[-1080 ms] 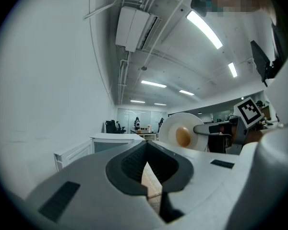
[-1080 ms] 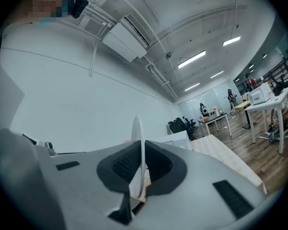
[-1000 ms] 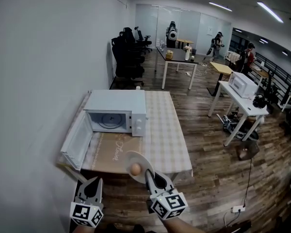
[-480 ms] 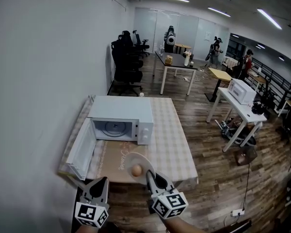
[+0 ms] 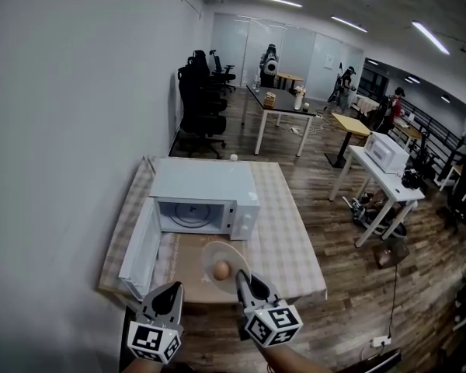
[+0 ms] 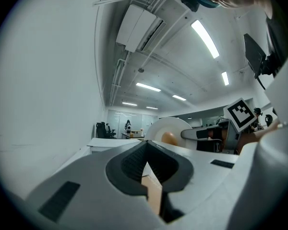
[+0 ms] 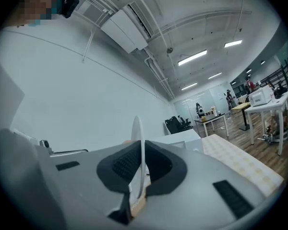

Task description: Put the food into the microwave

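My right claw (image 5: pixel 243 282) pinches the plate (image 5: pixel 217 252) by its rim, with the egg (image 5: pixel 221 270) on it, above the table (image 5: pixel 291 243)'s near edge. My left claw (image 5: pixel 169 295) is closed and empty. I'd carry the plate level, straight into the open microwave (image 5: pixel 206 185).

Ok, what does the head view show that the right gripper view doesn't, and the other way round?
Only the head view: the round brown food lying on the plate, the microwave's open door with the turntable inside, and the left claw.
Only the right gripper view: the plate seen edge-on, its rim clamped in the right claw, plus a ceiling air unit.
Both: the plate, the microwave, the checked table and the black office chairs.
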A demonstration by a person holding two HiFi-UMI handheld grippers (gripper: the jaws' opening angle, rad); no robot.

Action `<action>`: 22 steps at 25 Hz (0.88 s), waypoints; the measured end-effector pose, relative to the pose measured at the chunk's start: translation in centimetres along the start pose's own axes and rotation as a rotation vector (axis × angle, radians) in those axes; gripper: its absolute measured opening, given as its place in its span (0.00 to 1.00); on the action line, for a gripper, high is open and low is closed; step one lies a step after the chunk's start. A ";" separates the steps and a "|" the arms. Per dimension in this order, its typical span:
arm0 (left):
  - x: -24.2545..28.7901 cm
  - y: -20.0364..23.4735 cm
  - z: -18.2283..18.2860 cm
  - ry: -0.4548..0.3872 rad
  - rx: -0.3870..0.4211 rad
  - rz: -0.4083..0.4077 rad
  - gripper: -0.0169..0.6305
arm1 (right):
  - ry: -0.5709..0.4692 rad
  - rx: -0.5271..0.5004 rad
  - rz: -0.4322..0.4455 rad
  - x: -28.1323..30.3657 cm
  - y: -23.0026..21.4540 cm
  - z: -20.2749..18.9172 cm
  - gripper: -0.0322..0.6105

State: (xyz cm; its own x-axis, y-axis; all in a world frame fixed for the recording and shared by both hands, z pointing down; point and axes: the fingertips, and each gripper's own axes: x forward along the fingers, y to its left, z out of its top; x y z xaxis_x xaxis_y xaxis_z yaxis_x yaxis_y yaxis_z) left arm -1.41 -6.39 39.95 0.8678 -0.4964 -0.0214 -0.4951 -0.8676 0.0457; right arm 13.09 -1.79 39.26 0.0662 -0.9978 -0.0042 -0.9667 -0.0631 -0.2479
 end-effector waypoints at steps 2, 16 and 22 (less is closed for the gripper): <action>0.2 0.8 0.0 0.000 -0.006 -0.009 0.04 | -0.001 -0.001 -0.011 0.9 0.4 0.0 0.09; 1.7 4.3 -1.6 0.005 -0.048 -0.125 0.04 | 0.027 -0.017 -0.052 6.0 1.8 -2.5 0.09; 4.5 5.7 -2.3 0.024 -0.025 -0.121 0.04 | 0.067 0.030 -0.045 10.0 -0.5 -4.8 0.09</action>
State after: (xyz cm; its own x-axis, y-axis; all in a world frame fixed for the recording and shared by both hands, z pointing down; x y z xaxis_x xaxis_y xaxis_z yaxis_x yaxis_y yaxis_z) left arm -0.27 -13.49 42.44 0.9219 -0.3874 -0.0039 -0.3862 -0.9198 0.0692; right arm 13.09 -11.83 43.97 0.0922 -0.9931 0.0720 -0.9552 -0.1086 -0.2754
